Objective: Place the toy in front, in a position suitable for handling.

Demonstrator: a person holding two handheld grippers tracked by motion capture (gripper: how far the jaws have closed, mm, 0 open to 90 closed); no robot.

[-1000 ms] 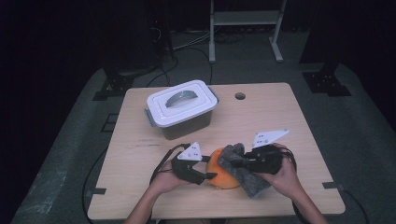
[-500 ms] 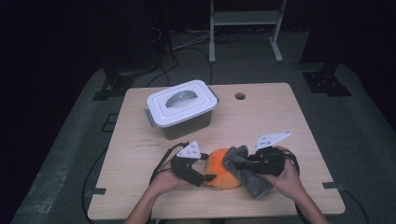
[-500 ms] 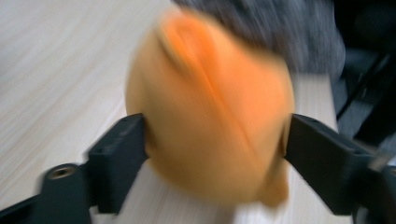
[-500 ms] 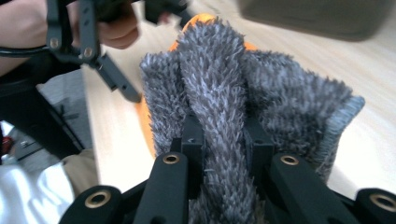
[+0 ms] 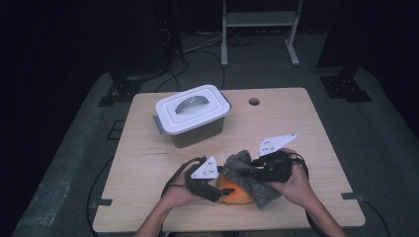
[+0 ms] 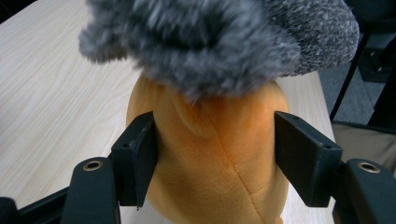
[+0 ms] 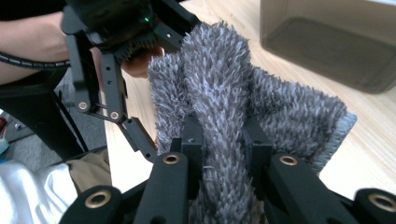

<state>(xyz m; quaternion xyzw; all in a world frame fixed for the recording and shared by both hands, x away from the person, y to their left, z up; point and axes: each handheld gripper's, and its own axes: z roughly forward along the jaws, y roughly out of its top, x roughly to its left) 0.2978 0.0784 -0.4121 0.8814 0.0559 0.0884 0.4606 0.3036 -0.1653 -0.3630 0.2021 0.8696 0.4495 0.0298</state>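
An orange plush toy [image 5: 231, 194] lies near the table's front edge, with a grey fuzzy cloth [image 5: 243, 172] draped over its top. My left gripper [image 5: 217, 191] comes at the toy from the left. In the left gripper view its jaws [image 6: 215, 154] have just been closing, and both pads now press the orange toy's [image 6: 210, 177] sides. My right gripper [image 5: 253, 171] is shut on a raised fold of the grey cloth [image 7: 210, 74], pinched tight between its jaws [image 7: 222, 140]. Much of the toy is hidden under the cloth.
A grey storage box with a white handled lid [image 5: 192, 114] stands behind the work spot, left of centre. The wooden table [image 5: 301, 123] has a small round hole [image 5: 254, 101] near its back edge. The left gripper's linkage [image 7: 116, 112] is close to the right gripper's left.
The right gripper has drawn the grey cloth slightly up and left over the toy. The left hand has stayed by the toy.
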